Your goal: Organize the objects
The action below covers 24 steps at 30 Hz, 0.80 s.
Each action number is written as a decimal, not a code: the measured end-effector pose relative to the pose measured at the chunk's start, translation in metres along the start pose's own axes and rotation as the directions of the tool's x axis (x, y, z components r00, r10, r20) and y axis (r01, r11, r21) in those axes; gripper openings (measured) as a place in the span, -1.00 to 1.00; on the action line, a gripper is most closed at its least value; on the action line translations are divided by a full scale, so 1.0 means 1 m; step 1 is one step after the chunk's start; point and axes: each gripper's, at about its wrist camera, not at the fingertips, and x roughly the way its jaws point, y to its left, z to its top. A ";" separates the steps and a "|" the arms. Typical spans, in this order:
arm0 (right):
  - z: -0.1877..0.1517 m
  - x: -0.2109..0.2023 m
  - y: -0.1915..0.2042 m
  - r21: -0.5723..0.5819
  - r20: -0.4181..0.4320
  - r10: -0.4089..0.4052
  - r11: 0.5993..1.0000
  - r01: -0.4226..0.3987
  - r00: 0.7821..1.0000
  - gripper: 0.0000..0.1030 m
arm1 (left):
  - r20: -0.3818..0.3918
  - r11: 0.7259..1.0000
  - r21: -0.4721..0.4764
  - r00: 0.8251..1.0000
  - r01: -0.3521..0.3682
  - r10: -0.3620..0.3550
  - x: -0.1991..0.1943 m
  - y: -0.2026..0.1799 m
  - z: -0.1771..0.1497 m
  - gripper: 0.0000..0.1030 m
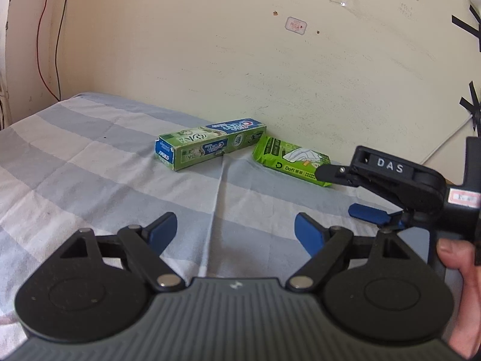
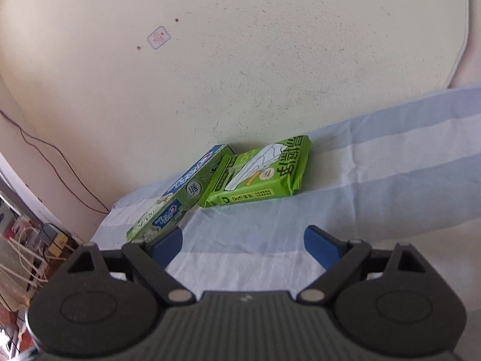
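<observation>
A green and blue toothpaste box [image 1: 210, 143] lies on the striped sheet against the wall; it also shows in the right wrist view [image 2: 180, 192]. A bright green wipes pack [image 1: 290, 161] lies just right of it, one end touching the box; it shows in the right wrist view [image 2: 261, 174] too. My left gripper [image 1: 236, 233] is open and empty, well short of both. My right gripper [image 2: 243, 242] is open and empty, short of the pack. In the left wrist view the right gripper [image 1: 339, 192] is close to the pack's right end.
The blue and white striped sheet [image 1: 90, 162] covers the surface, with a crease down the middle. A cream wall [image 1: 240, 60] rises right behind the objects. Red cables [image 1: 45, 45] hang at the far left. Clutter and cords [image 2: 33, 249] lie beyond the sheet's left edge.
</observation>
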 end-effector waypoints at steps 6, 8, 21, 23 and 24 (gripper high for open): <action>0.016 0.021 0.003 -0.034 0.028 -0.046 0.998 0.047 0.999 0.78 | -0.010 0.999 0.051 1.000 0.016 -0.015 0.000 -0.011 -0.005 0.69; 0.022 0.032 0.011 -0.116 0.062 -0.101 0.987 0.108 0.993 0.80 | -0.014 0.998 0.053 1.000 0.015 -0.014 0.001 -0.011 -0.005 0.69; 0.090 0.116 0.003 -0.199 -0.019 -0.155 0.969 0.148 0.988 0.96 | -0.045 0.999 0.047 0.999 0.015 -0.012 0.007 -0.011 -0.007 0.69; 0.085 0.127 0.004 -0.260 -0.084 -0.157 0.957 0.131 0.984 0.79 | -0.047 0.999 0.046 0.999 0.011 -0.008 0.008 -0.011 -0.007 0.69; 0.080 0.125 0.009 -0.311 -0.063 -0.154 0.942 0.127 0.986 0.74 | -0.048 0.999 0.046 0.999 0.009 -0.007 0.009 -0.011 -0.007 0.69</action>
